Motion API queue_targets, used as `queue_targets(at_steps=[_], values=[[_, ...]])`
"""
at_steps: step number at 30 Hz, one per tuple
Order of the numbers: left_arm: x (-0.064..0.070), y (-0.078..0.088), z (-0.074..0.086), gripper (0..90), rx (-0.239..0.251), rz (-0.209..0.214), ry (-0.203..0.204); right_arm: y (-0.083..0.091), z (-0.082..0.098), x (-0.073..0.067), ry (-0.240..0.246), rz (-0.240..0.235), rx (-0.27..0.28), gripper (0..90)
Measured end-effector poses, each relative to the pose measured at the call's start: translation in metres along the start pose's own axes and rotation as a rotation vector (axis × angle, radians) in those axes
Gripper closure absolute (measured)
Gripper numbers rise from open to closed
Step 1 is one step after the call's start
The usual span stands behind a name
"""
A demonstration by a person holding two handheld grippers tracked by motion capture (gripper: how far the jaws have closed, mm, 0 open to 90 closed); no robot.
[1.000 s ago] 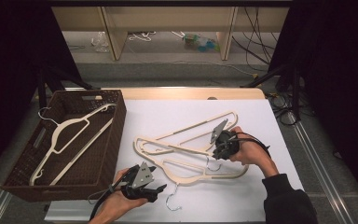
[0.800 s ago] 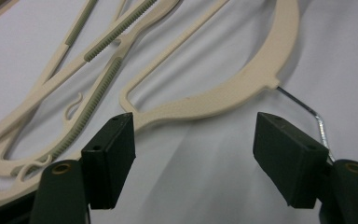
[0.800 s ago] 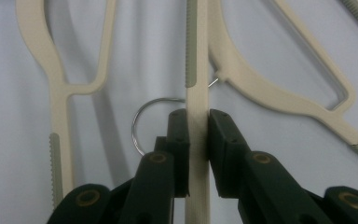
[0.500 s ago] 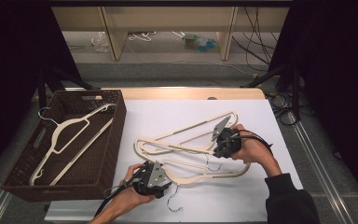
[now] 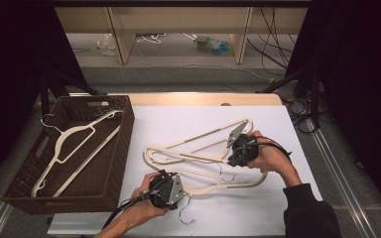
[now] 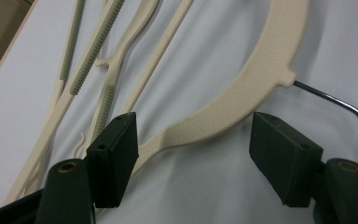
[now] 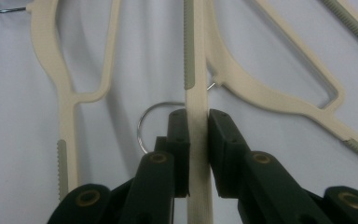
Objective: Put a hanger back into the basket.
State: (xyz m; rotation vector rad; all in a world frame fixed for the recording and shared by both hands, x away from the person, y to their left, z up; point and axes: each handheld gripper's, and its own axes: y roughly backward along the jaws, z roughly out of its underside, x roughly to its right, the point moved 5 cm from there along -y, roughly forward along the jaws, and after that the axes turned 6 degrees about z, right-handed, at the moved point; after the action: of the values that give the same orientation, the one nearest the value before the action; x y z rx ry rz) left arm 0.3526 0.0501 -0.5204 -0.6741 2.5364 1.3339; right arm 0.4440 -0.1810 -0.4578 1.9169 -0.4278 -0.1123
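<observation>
Tangling risk: two cream hangers overlap at frame centre on the white table; lifting one could drag the other by its wire hook.
Slip risk: thin bar could twist out of a narrow pinch.
Left gripper: jaws wide apart, straddling the near hanger's curved shoulder, not pressing it.
Right gripper: clamped tight on a hanger bar.
Basket: left of frame, holding a third hanger.

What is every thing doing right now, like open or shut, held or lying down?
Left gripper: open, jaws either side of a cream plastic hanger's curved neck.
Right gripper: shut on a cream hanger bar.
Cream plastic hangers on the white table: lying flat, overlapping.
Cream hanger in the basket: lying slanted inside.
Dark brown woven basket: upright, open top.
</observation>
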Motion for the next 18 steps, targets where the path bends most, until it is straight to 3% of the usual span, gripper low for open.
queue_targets(at_steps=[6, 11, 14, 18], values=[[0.001, -0.001, -0.004, 31.6, -0.011, -0.036, -0.072, 0.001, 0.002, 0.003, -0.011, -0.011, 0.013, 79.4], [0.002, -0.001, -0.006, 31.2, -0.001, -0.045, -0.097, -0.001, 0.003, 0.004, -0.016, -0.029, 0.021, 79.4], [0.000, 0.004, -0.009, 31.8, 0.026, -0.061, -0.115, 0.000, 0.005, 0.005, -0.021, -0.036, 0.026, 79.3], [-0.001, 0.009, -0.011, 32.9, 0.070, -0.050, -0.157, -0.001, 0.009, 0.007, -0.028, -0.040, 0.030, 79.2]])
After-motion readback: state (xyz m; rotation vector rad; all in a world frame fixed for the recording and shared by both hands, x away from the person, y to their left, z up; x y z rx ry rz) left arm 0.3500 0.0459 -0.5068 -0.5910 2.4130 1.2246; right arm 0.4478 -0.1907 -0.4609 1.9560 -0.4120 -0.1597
